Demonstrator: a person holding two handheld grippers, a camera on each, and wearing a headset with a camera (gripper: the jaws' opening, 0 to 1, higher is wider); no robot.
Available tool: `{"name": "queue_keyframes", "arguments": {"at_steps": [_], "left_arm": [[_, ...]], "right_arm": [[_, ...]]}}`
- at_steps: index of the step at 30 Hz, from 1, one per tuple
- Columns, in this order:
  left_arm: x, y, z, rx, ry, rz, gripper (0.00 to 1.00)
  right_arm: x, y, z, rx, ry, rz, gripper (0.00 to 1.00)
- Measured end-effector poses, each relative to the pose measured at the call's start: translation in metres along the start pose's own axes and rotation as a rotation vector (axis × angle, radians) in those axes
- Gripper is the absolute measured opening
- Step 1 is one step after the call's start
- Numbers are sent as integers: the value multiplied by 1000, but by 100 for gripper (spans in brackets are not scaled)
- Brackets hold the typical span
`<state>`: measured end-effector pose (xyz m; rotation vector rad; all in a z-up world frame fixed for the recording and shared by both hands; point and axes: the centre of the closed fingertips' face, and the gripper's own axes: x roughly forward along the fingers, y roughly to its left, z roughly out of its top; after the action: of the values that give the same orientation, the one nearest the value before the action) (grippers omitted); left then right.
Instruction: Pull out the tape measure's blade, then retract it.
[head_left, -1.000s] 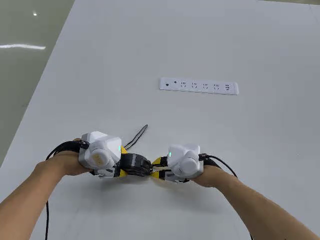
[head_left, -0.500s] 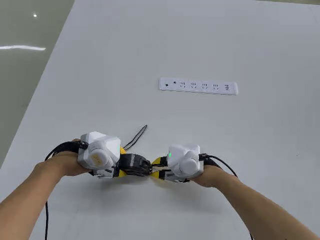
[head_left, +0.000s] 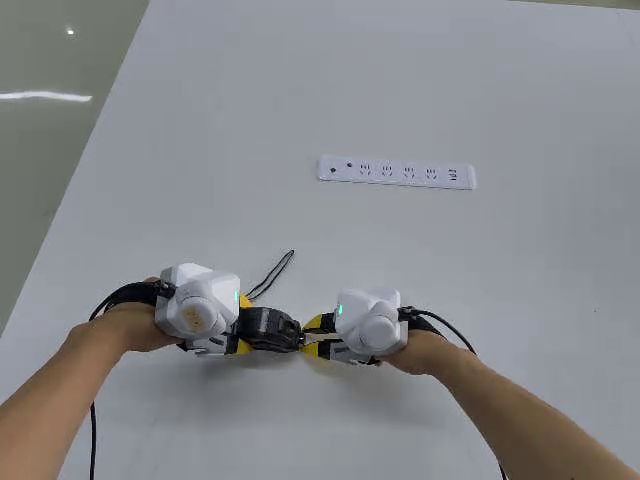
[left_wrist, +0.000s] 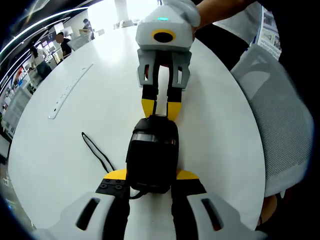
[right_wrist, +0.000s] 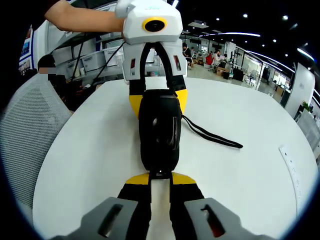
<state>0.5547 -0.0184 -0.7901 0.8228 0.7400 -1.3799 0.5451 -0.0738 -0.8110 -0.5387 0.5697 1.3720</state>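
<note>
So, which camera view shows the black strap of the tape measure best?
The right gripper view: the strap runs unblocked from the tape measure to its end. The left gripper view shows a loop; the head view, a thin line.

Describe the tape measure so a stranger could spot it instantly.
At the white table's near edge the right gripper faces the left gripper. The tape measure is the chunky black case between the left one's yellow tips, trailing a black strap, unlike the flat white power strip farther back.

An open-plan office: mesh chair (right_wrist: 30, 140), white table (head_left: 400, 80), ceiling spotlights (right_wrist: 245, 16) (rows of them).
</note>
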Motion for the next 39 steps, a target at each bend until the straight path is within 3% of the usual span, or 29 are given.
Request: {"name": "queue_keyframes", "arguments": {"at_steps": [39], "left_arm": [[-1,1,-1,3,1,-8,27]], "right_arm": [[-9,1,-5,-2,11,5,11]]}}
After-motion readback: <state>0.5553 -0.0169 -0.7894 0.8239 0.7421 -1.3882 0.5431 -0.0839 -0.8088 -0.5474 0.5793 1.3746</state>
